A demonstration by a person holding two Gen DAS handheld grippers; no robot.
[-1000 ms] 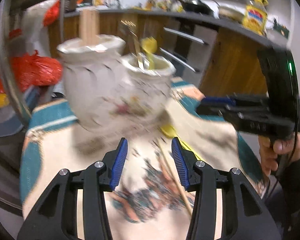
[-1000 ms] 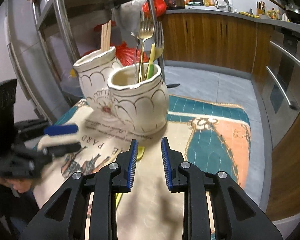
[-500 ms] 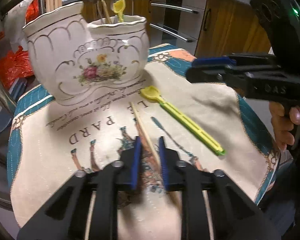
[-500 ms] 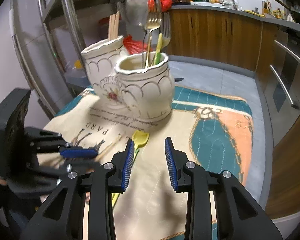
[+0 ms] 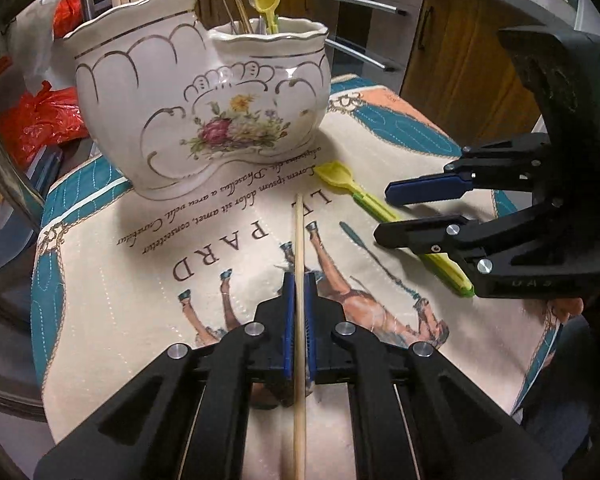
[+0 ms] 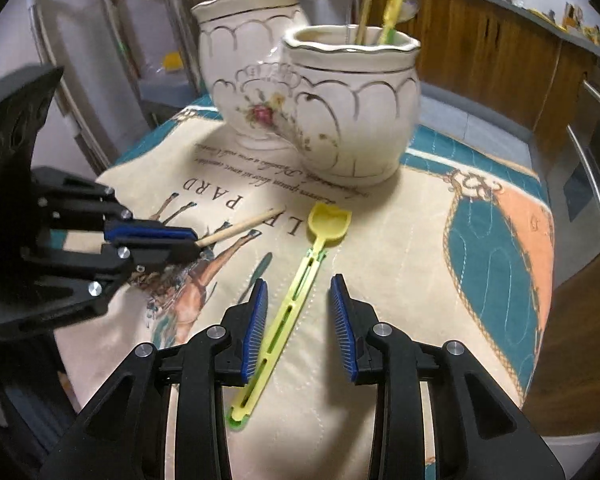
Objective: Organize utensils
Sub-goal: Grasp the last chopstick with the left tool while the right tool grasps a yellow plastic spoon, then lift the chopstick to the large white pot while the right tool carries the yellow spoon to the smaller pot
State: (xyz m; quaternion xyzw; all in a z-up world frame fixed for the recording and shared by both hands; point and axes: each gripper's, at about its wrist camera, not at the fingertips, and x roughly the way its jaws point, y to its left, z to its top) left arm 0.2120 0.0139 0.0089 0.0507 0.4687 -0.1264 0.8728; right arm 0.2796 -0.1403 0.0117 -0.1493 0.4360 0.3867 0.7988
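Observation:
My left gripper (image 5: 299, 280) is shut on a wooden chopstick (image 5: 299, 240) that lies on the printed cloth; the gripper also shows in the right wrist view (image 6: 192, 242) with the chopstick tip (image 6: 256, 220) sticking out. My right gripper (image 6: 298, 292) is open and low over the cloth, its jaws on either side of the handle of a yellow-green plastic spoon (image 6: 300, 276). The spoon also shows in the left wrist view (image 5: 364, 196). A white double ceramic holder (image 5: 204, 108) (image 6: 320, 112) stands behind, holding chopsticks, forks and a yellow spoon.
The small table is covered by a cream and teal cloth (image 6: 496, 264), its edge close on the right. A metal rack with red bags (image 5: 36, 120) stands left of the table. Wooden kitchen cabinets (image 6: 500, 48) run behind.
My left gripper has closed on the chopstick. My right gripper has come down and forward, and its jaws now straddle the yellow-green spoon's handle.

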